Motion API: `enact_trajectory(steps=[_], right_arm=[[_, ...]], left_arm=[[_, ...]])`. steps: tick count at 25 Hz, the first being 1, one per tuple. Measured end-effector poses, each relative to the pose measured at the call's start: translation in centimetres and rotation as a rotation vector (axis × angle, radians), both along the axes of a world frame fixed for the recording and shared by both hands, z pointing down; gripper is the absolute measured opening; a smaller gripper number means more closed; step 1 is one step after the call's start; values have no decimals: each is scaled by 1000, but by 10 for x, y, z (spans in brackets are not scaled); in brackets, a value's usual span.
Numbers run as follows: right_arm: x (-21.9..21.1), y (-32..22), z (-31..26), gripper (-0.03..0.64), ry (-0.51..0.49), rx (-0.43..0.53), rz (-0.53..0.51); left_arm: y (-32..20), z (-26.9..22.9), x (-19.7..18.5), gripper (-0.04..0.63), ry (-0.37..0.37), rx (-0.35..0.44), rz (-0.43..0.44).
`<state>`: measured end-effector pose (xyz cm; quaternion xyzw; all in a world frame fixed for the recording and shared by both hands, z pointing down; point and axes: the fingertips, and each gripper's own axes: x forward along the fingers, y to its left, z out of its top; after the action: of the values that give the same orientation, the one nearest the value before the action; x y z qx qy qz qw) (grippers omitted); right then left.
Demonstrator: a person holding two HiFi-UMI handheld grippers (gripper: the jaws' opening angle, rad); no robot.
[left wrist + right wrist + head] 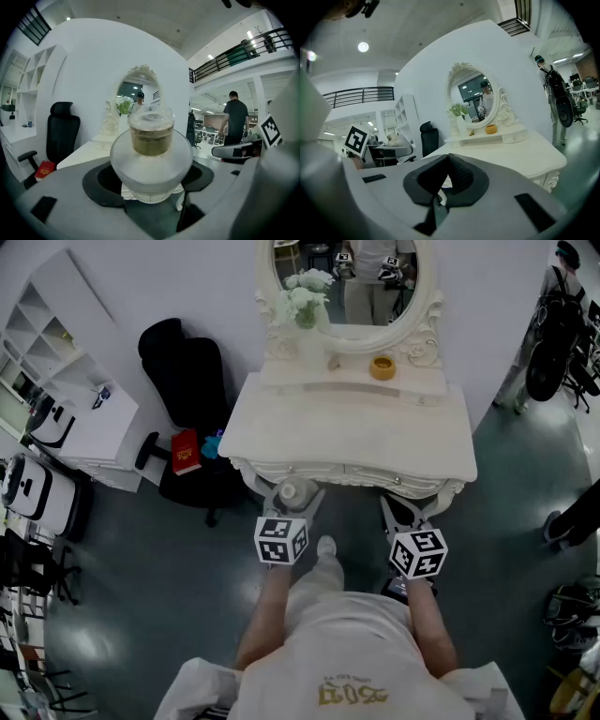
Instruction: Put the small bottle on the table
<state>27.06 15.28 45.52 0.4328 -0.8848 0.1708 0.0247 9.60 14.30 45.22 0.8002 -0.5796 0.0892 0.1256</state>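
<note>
The small bottle (290, 489) is frosted white and round, with a brownish neck under a clear cap (151, 136). It sits between the jaws of my left gripper (289, 495), which is shut on its wide body (151, 172). It hangs just in front of the front edge of the white dressing table (347, 432), at its left side. My right gripper (405, 509) hovers at the same edge further right. Its dark pads meet with nothing between them (444, 180).
An oval mirror (349, 277), a vase of white flowers (305, 298) and a yellow bowl (382, 367) stand at the table's back. A black office chair (187, 381) with a red book (186, 451) is at the left. A person (551, 329) stands at the far right.
</note>
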Motion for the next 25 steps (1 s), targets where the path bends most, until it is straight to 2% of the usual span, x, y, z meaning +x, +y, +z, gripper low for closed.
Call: enact_trajectory(steps=[6, 13, 19, 25], right_arm=[[-2, -9, 1, 12, -5, 6, 3], [-15, -36, 9, 12, -24, -34, 6], [-48, -73, 26, 12, 1, -72, 25], [-102, -127, 38, 12, 34, -106, 42]], left_arm=[[-9, 2, -4, 347, -9, -9, -2], [-30, 11, -16, 347, 1, -33, -10], [-66, 29, -52, 347, -5, -67, -3], [-125, 45, -102, 347, -18, -99, 26]])
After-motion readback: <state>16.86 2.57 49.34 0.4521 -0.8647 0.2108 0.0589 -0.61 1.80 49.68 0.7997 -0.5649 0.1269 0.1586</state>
